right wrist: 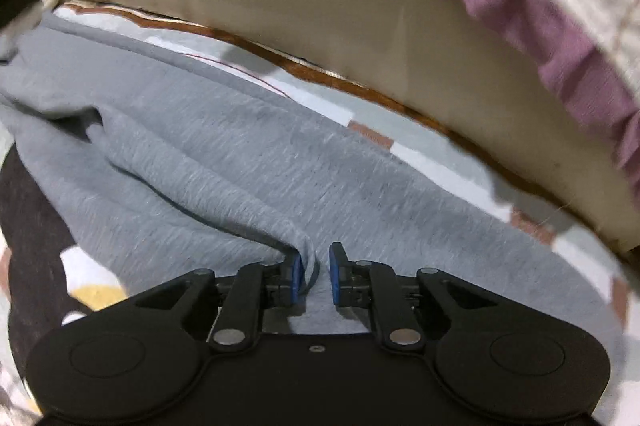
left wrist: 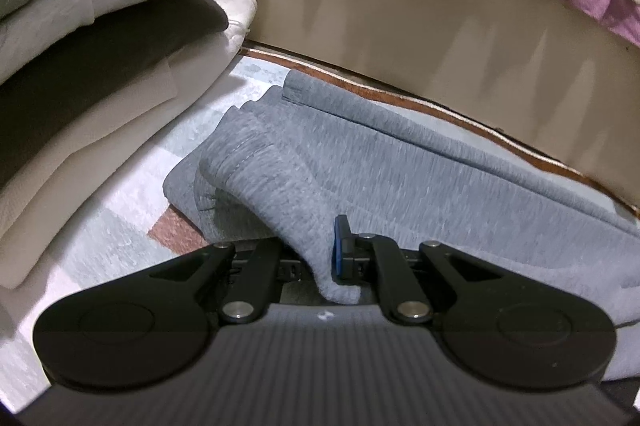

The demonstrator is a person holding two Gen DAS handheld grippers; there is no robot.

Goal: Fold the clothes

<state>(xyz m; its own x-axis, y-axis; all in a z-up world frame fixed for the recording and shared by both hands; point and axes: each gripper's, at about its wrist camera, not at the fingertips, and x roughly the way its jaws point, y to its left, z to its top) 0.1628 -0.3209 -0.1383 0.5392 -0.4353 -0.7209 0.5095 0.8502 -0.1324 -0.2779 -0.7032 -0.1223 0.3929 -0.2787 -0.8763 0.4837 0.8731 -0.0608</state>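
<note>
A grey knit garment (left wrist: 320, 154) lies partly folded on a patterned cloth surface. In the left wrist view my left gripper (left wrist: 316, 250) is closed on a fold of it; the cloth drapes over the left finger and hides it, and the blue pad (left wrist: 341, 246) of the right finger presses against the fold. In the right wrist view the same garment (right wrist: 240, 154) spreads wide. My right gripper (right wrist: 314, 272) pinches a bunched ridge of it between its blue pads (right wrist: 336, 274), with a narrow gap filled by fabric.
A stack of folded clothes (left wrist: 80, 46) in grey, white and dark tones stands at the left. A beige bed base (left wrist: 400, 26) with a purple frill (right wrist: 540, 26) runs along the far side. The patterned cloth (left wrist: 120, 210) has a brown border (right wrist: 320, 70).
</note>
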